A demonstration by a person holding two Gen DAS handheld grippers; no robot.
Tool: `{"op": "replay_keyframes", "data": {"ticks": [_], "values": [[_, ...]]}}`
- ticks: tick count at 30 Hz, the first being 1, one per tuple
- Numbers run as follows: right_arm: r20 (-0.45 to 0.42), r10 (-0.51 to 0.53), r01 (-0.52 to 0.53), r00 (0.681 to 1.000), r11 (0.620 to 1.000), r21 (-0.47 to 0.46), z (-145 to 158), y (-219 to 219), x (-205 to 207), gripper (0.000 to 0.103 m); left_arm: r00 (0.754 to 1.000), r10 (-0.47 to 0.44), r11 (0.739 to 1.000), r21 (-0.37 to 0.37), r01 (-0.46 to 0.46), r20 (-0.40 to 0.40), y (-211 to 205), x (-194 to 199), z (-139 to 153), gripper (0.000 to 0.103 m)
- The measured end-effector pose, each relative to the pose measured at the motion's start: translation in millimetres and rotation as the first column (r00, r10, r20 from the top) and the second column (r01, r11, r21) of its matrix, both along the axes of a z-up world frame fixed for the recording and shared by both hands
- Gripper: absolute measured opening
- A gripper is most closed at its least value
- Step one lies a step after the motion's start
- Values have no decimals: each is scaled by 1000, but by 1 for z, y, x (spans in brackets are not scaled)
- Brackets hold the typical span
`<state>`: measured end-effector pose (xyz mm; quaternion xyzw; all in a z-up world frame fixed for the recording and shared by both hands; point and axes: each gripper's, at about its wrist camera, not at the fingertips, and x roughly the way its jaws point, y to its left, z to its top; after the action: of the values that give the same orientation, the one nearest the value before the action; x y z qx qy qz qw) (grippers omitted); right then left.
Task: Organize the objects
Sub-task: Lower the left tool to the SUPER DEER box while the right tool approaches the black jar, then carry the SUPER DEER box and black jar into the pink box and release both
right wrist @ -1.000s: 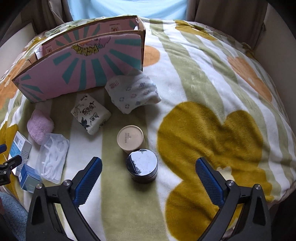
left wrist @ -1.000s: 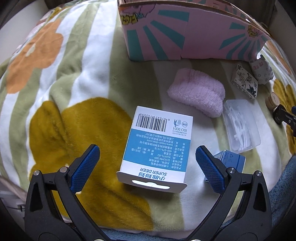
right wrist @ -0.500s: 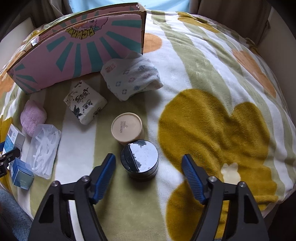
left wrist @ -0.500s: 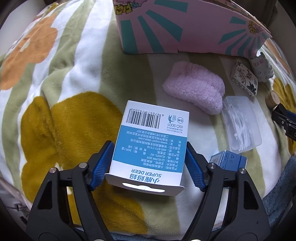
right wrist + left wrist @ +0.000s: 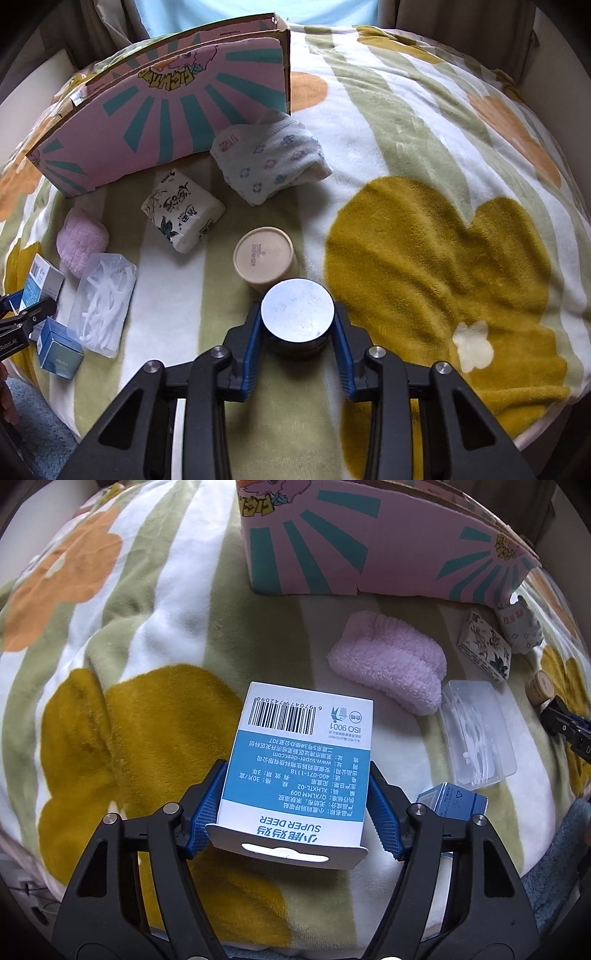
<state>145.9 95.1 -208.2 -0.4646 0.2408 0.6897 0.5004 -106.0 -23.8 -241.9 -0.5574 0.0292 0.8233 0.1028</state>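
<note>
My left gripper [image 5: 295, 805] has its jaws closing on a white and blue carton [image 5: 303, 760] with a barcode; both blue pads press its sides on the flowered blanket [image 5: 110, 664]. In the right wrist view my right gripper [image 5: 297, 325] is shut on a dark round jar with a silver lid [image 5: 295, 306], its pads tight against the jar's sides. A beige round tub [image 5: 264, 258] stands touching the jar just behind it.
A pink and teal cardboard box [image 5: 166, 118] stands at the back. In front of it lie a flowered cloth [image 5: 269, 158], a patterned tissue pack [image 5: 183, 210], a pink fluffy cloth [image 5: 388, 661], a clear case of white picks [image 5: 476, 731] and a small blue box [image 5: 450, 801].
Both grippers went from wide open to closed. The left pads came in onto the carton's sides; the right pads came in onto the silver-lidded jar, which now sits deeper between them.
</note>
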Motion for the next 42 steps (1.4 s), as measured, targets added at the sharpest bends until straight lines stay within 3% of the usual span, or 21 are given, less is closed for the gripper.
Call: {"op": "replay_keyframes", "data": {"ticks": [12, 13, 18, 29, 32, 35, 38, 42], "values": [[-34, 14, -12, 999, 999, 51, 29, -9, 0, 33, 996, 14, 999, 34, -11, -91, -8, -1, 30, 68], [-36, 17, -15, 999, 998, 59, 33, -9, 0, 33, 994, 14, 999, 35, -11, -104, -6, 15, 39, 68], [-83, 33, -23, 996, 993, 113, 63, -10, -5, 33, 979, 1, 999, 35, 6, -205, -6, 16, 80, 68], [-160, 189, -148, 969, 960, 237, 158, 20, -53, 33, 917, -77, 993, 53, 106, -390, 4, -30, 185, 68], [-151, 252, -211, 956, 947, 242, 175, 36, -77, 33, 907, -102, 991, 37, 128, -408, 10, -52, 199, 68], [-146, 294, -258, 945, 940, 222, 184, 54, -97, 33, 912, -126, 986, 55, 159, -391, 16, -80, 206, 68], [-171, 314, -285, 934, 942, 176, 184, 78, -113, 33, 925, -146, 979, 81, 185, -351, 23, -111, 201, 68], [-162, 308, -294, 938, 950, 104, 168, 116, -136, 33, 939, -183, 977, 53, 207, -290, 34, -152, 179, 68]]}}
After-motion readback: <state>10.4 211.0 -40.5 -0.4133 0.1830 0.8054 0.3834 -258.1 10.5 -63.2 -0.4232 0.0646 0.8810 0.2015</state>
